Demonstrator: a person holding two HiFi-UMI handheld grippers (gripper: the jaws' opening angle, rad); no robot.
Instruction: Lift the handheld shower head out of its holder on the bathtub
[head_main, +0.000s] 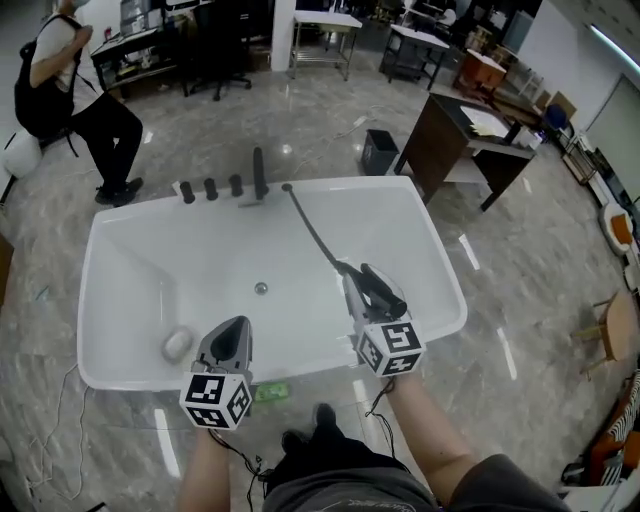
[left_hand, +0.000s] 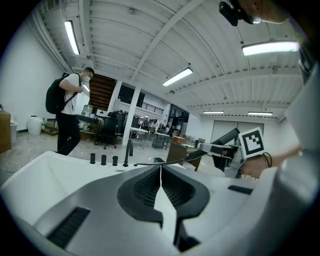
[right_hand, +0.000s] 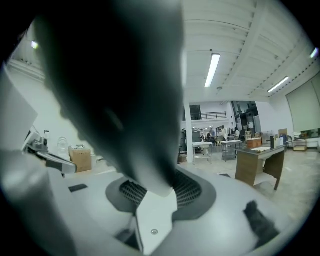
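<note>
Right gripper (head_main: 350, 276) clamps shower head (head_main: 385, 292), long axis toward faucet (head_main: 260, 172); left gripper (head_main: 234, 330) closed.

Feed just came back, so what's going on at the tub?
A person stands over the white bathtub with a gripper in each hand. The right gripper is shut on the black shower head, held above the tub, its hose running back to the far rim near the faucet. The left gripper is shut and empty.

Standing in a large open lab hall: glossy grey stone floor (head_main: 300, 110), dark brown wooden tables (head_main: 445, 135), long ceiling strip lights (left_hand: 177, 77), white freestanding bathtub (head_main: 400, 250).
</note>
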